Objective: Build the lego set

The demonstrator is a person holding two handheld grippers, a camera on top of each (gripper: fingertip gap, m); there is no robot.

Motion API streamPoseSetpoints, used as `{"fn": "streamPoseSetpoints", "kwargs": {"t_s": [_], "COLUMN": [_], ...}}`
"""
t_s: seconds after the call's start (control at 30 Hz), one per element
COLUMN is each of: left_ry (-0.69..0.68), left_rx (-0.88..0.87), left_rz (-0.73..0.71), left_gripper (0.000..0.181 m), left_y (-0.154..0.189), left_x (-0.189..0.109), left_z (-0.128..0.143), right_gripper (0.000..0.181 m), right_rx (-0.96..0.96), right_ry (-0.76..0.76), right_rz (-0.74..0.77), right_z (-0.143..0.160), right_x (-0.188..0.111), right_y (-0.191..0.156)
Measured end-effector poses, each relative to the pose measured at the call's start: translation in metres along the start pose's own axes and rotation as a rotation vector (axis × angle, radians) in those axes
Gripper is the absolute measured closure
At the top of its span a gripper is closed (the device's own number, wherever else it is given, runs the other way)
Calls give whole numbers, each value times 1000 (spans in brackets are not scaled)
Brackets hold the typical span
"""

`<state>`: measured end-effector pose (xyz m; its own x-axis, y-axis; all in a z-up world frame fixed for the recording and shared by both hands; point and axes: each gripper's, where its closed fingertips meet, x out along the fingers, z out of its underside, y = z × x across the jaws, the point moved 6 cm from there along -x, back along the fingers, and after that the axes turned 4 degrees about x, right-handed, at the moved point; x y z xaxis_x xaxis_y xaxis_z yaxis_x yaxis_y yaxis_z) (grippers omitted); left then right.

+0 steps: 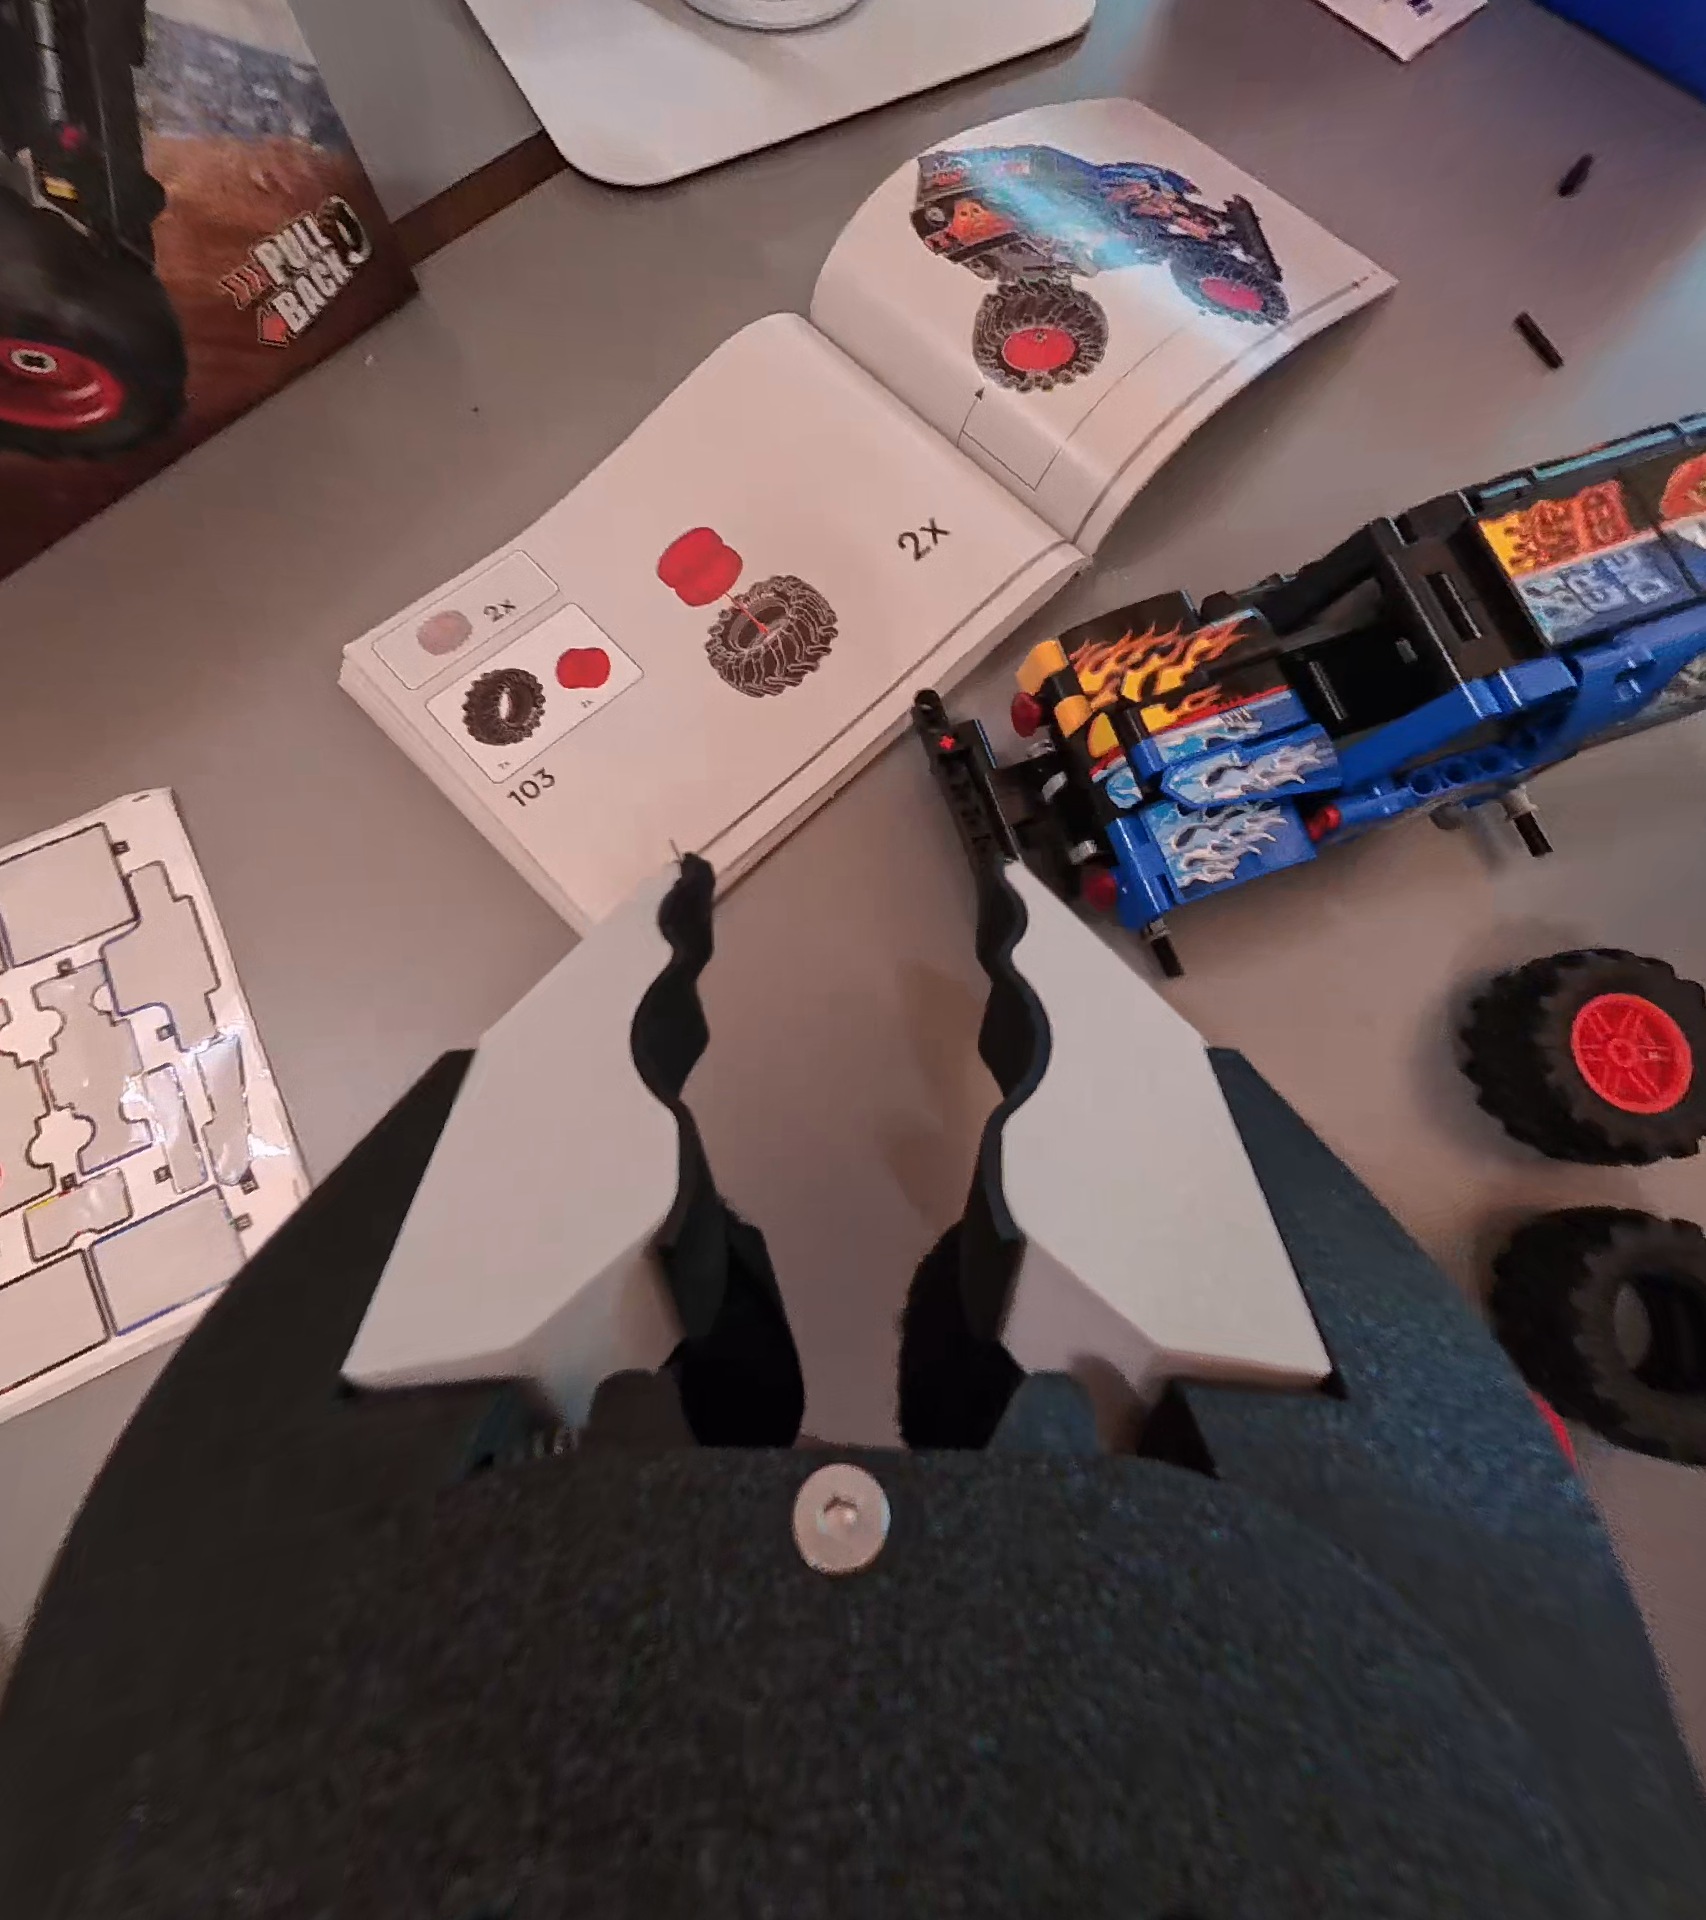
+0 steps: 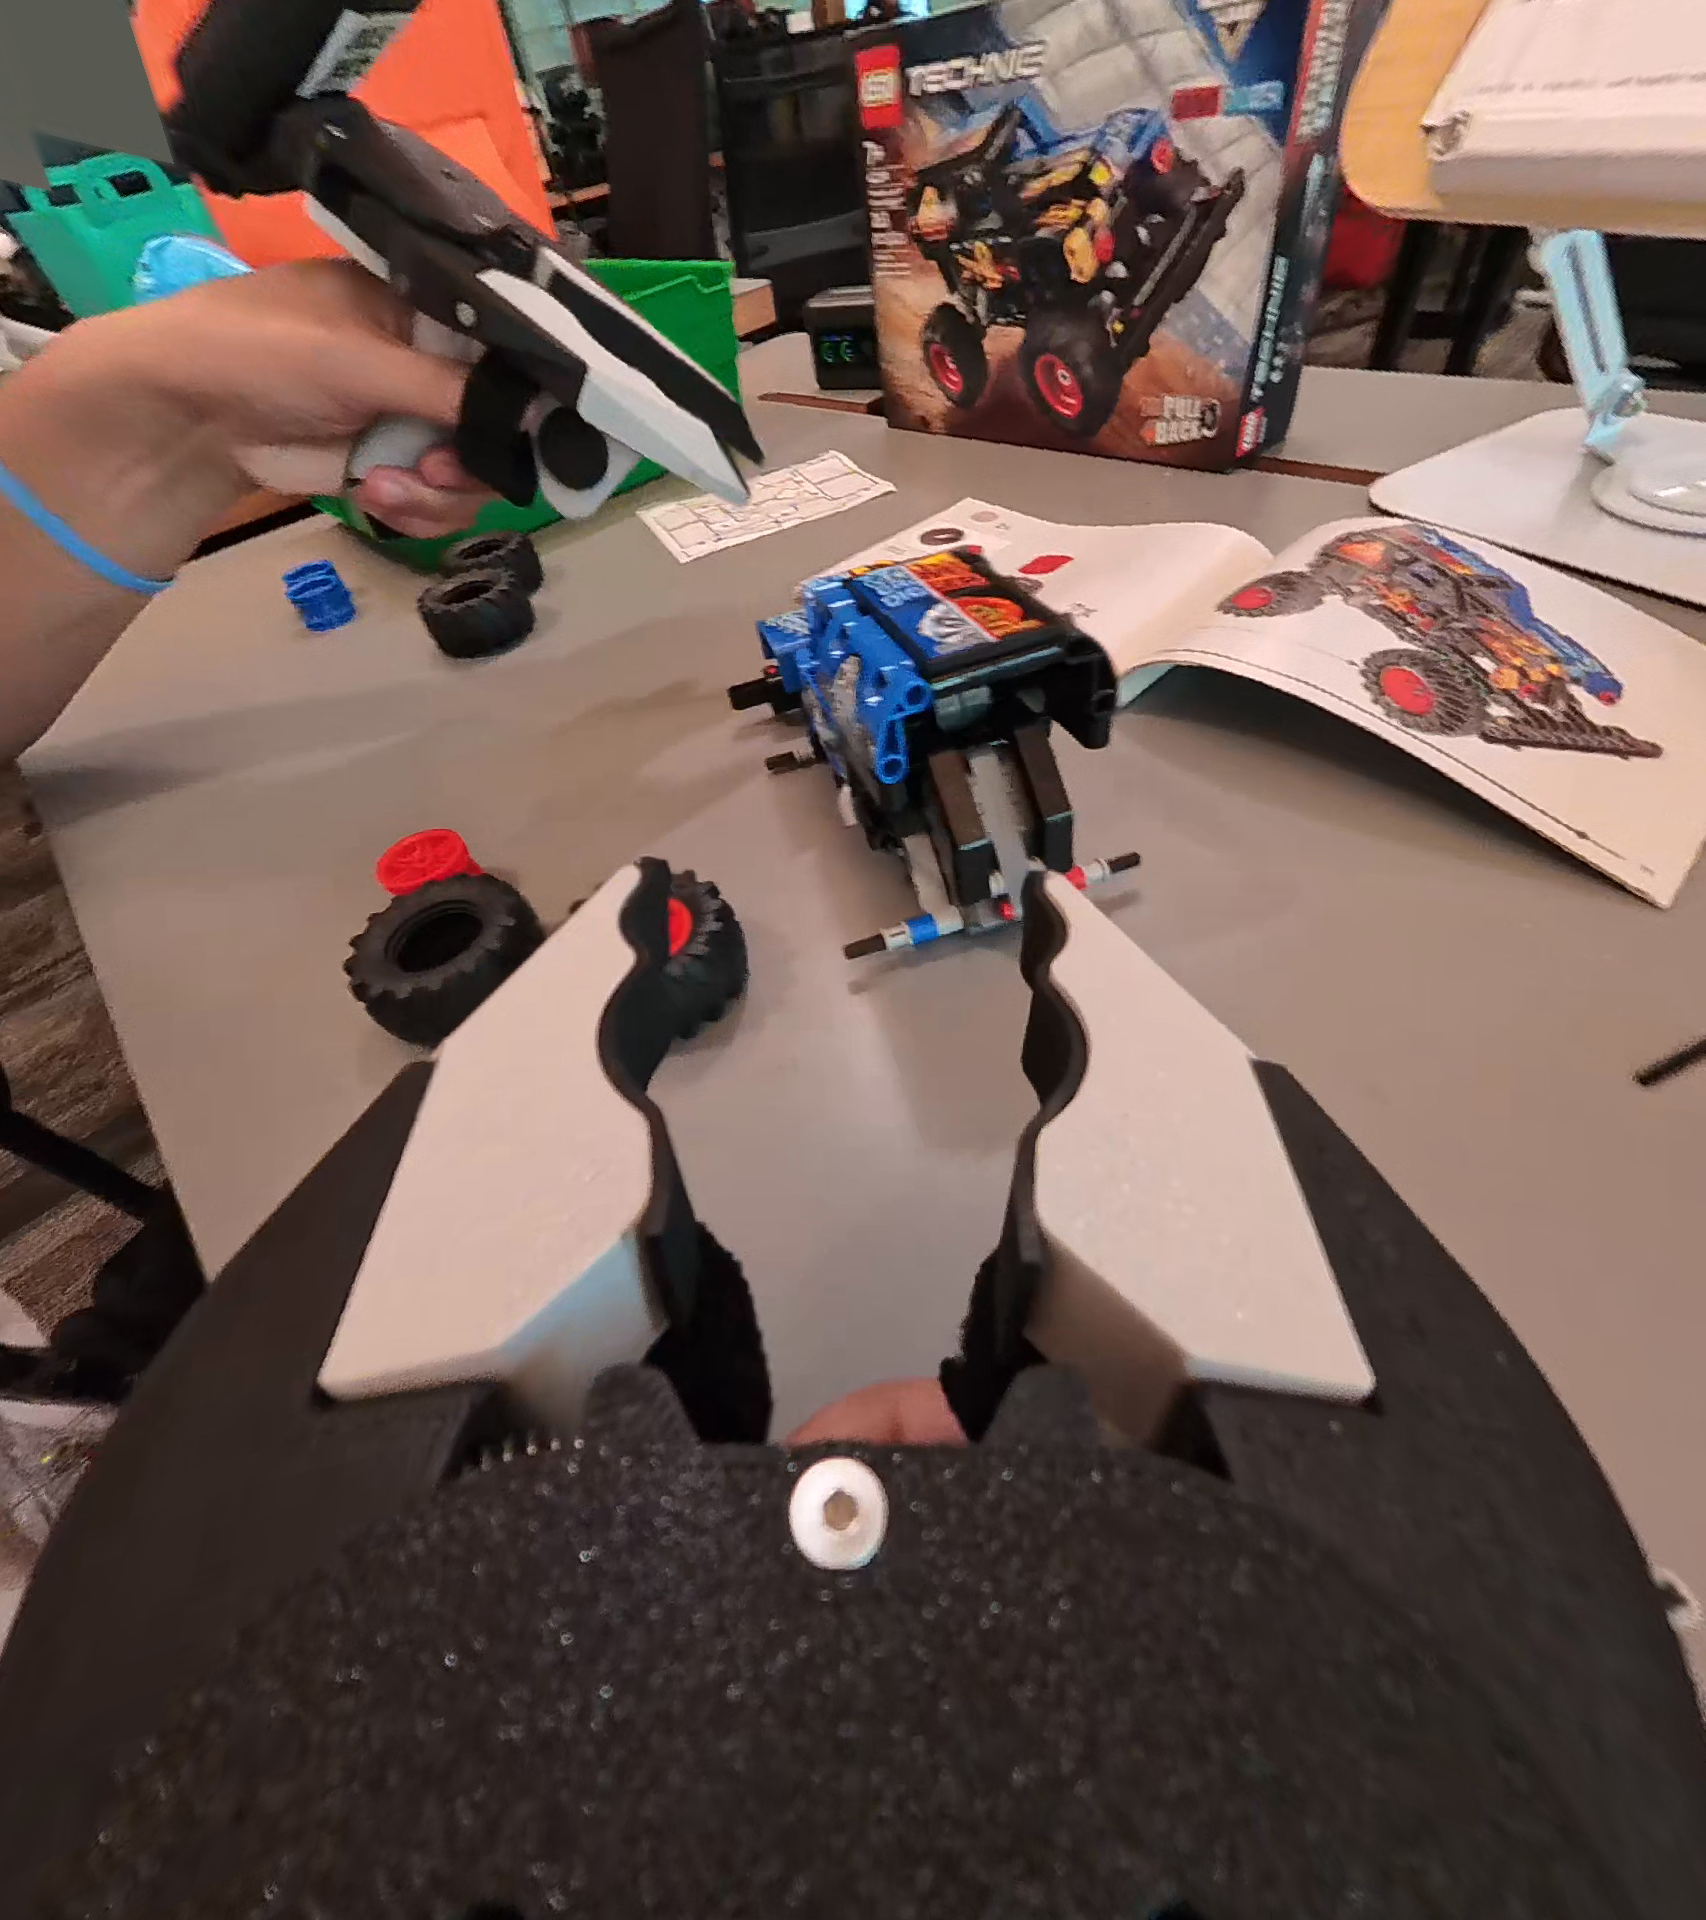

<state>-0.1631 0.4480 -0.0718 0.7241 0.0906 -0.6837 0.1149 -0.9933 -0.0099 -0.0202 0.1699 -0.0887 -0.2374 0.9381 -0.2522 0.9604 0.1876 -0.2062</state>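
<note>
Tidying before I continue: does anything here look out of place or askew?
The truck body lies tipped on its side, axles bare. A black pin lies stray, apart from the other parts.

Grey tabletop [image 2: 1348,1039], white lamp base [image 2: 1659,488] far right, green bin [image 2: 683,301] and orange panel [image 2: 454,114] far left.

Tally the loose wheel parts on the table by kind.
Bare tyres: 3
Tyre with red hub: 1
Loose red hub: 1
Total: 5
</note>
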Motion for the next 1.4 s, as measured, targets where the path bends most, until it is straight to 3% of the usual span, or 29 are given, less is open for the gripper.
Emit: {"fn": "streamPoseSetpoints", "kwargs": {"t_s": [0.1, 0.17, 0.23, 0.33, 0.47, 0.67, 0.8, 1.0, 1.17, 1.3, 1.4], "left_ry": [-2, 19, -31, -130, -140, -101, -85, 81, 200, 288, 311], "left_rx": [36, 76, 164, 293, 344, 388, 456, 411, 525, 618, 651], "left_rz": [163, 304, 387, 371, 360, 385, 347, 333, 359, 305, 261], "left_gripper": [135, 136, 149, 135, 129, 132, 152, 152, 152, 152, 152], "left_y": [20, 43, 66, 92, 117, 136, 139, 137, 168, 188, 194], "left_x": [-12, -28, -43, -51, -53, -37, -27, -47, -48, -38, -36], "left_z": [13, 29, 56, 95, 116, 114, 112, 89, 79, 77, 78], "right_gripper": [108, 110, 112, 112, 117, 121, 123, 125, 133, 137, 161], "right_rx": [-72, -125, -125, -34, -90, -221, -290, -316, -27, 226, 233], "right_ry": [-13, -162, -315, -353, -321, -404, -423, -405, -320, -362, -378], "right_rz": [-33, -29, -62, -255, -362, -420, -390, -370, -532, -628, -565], "right_z": [2, 13, 23, 23, 21, 35, 41, 39, 14, 13, 19], "right_x": [1, 3, 8, 16, 31, 56, 65, 65, 58, 59, 61], "right_y": [-10, -13, -20, -46, -72, -101, -108, -111, -112, -105, -98]}}
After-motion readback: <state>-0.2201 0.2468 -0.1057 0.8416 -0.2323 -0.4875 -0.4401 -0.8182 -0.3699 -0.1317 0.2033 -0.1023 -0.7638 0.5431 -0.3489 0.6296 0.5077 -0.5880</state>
